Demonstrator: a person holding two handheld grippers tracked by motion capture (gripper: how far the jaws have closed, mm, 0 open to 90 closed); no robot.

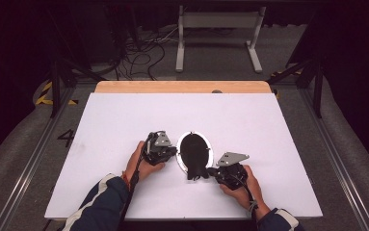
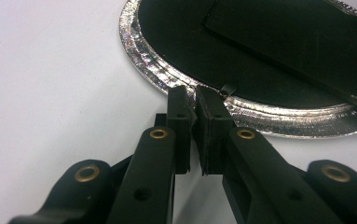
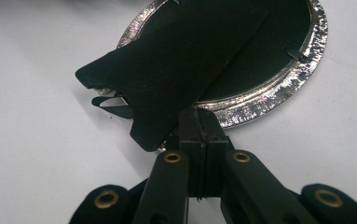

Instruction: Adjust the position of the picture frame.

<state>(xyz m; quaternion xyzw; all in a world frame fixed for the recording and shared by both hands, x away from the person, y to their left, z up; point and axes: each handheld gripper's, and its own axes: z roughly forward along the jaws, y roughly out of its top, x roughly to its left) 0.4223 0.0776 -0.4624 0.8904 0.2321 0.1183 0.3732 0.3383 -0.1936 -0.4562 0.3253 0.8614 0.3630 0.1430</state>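
Found the oval silver-rimmed picture frame [image 1: 194, 144] lying back-up near the front middle of the flat white tabletop [image 1: 124, 110], black backing uppermost, its black wedge-shaped cardboard stand [image 3: 176, 70] lifted off the backing and jutting past the near rim; saw the left gripper [image 1: 174, 150] at the frame's left edge, jaws drawn almost together with only a slit between the pads and nothing in it, tips touching the embossed silver rim [image 2: 167, 77] just beside a small black retaining tab [image 2: 229, 88]; saw the right gripper [image 1: 211, 171] at the near right edge, jaws pressed fully together, tips tucked under the stand's edge against the rim, could not tell whether anything thin was caught there. Judged the main risk to be sliding: with nothing clamping the frame, any push from one side would likely have skated it across the smooth table or spun it flat. Judged a second risk at the tab: closed tips are blunt, could have slipped off it, scratched the silver finish or bent the tab. Judged a third at the stand: levering it further from below could have creased the card or torn its hinge, or tipped the whole frame over.
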